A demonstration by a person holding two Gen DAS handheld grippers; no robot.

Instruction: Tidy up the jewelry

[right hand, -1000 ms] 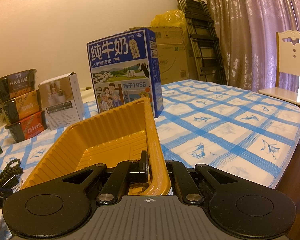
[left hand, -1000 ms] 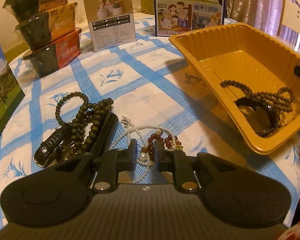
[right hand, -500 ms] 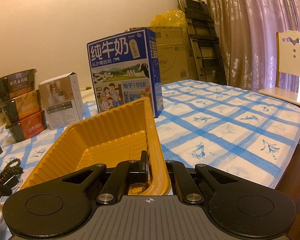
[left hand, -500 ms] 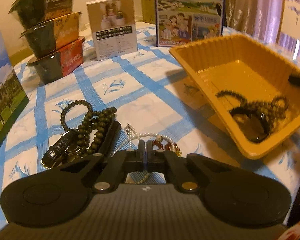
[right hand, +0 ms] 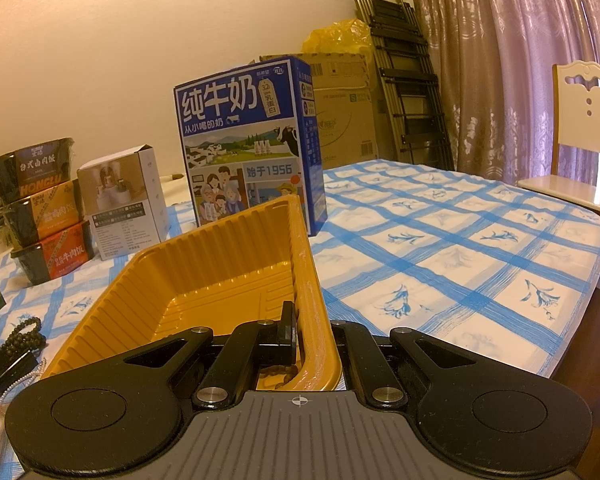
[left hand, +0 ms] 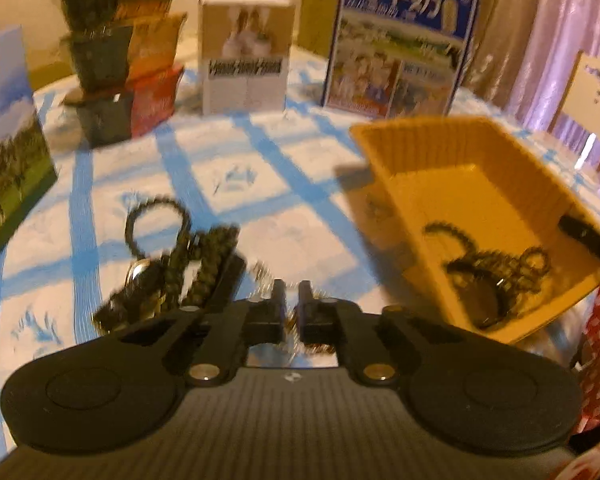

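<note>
The left-wrist view is smeared by motion blur, so fine detail is hard to read. At its lower centre the left tongs (left hand: pixel 291 296) show only a narrow slit between the tips; pale and amber glints sit in and below that slit, but I cannot tell whether anything is pinched. Just left of the tips lies a heap of dark green bead bracelets (left hand: pixel 204 264) over a black watch (left hand: pixel 140 292), all on the blue-and-white checked surface (left hand: pixel 260 184). At the right of the frame the orange ribbed plastic tray (left hand: pixel 440 136) holds a dark bead string (left hand: pixel 496 260) and a black bangle (left hand: pixel 486 304), with a black fingertip (left hand: pixel 588 236) over its far rim. In the sharp right-wrist view the right tongs (right hand: pixel 314 328) pinch the tray's side wall: one finger (right hand: pixel 286 326) is inside the tray, the other is hidden behind the wall. The bead heap is cut off at the lower left edge. A blue milk carton (right hand: pixel 248 148) stands behind the tray in the upper centre.
</note>
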